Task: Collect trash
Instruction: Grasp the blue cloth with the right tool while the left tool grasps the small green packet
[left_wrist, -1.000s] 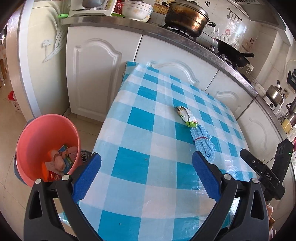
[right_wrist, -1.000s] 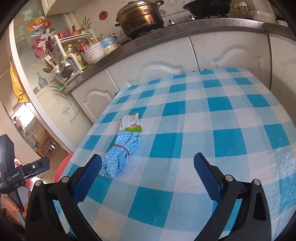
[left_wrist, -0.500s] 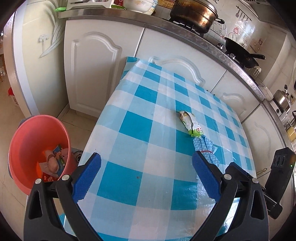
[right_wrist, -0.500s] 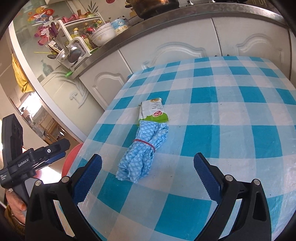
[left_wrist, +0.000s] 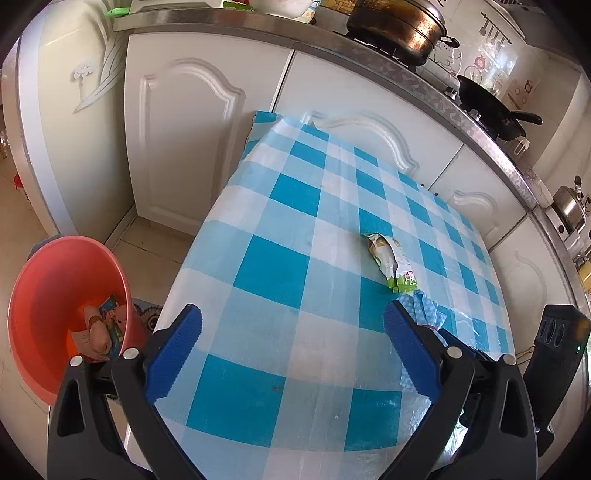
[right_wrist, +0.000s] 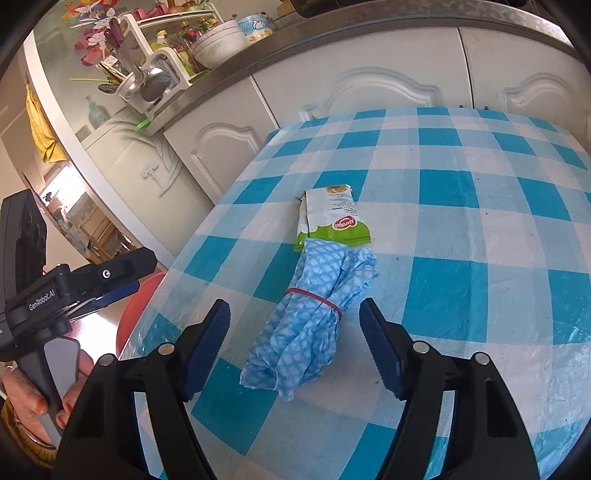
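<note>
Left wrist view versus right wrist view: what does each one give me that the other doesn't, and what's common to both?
Only the left wrist view looks into the pink bin on the floor, with trash already inside, and shows the pot and the black pan.

Only the right wrist view shows the red rubber band around the blue cloth, the right gripper straddling it with its jaws just closing, and the utensil rack.

Both show the checked tablecloth, the green snack wrapper and the white cabinets.

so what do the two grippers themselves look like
Both match: the left gripper and right gripper have black angular plastic arms with silver rivets and blue ridged pads. The left one's black body reads "GenRobot.AI" in white and has a grey handle.
</note>
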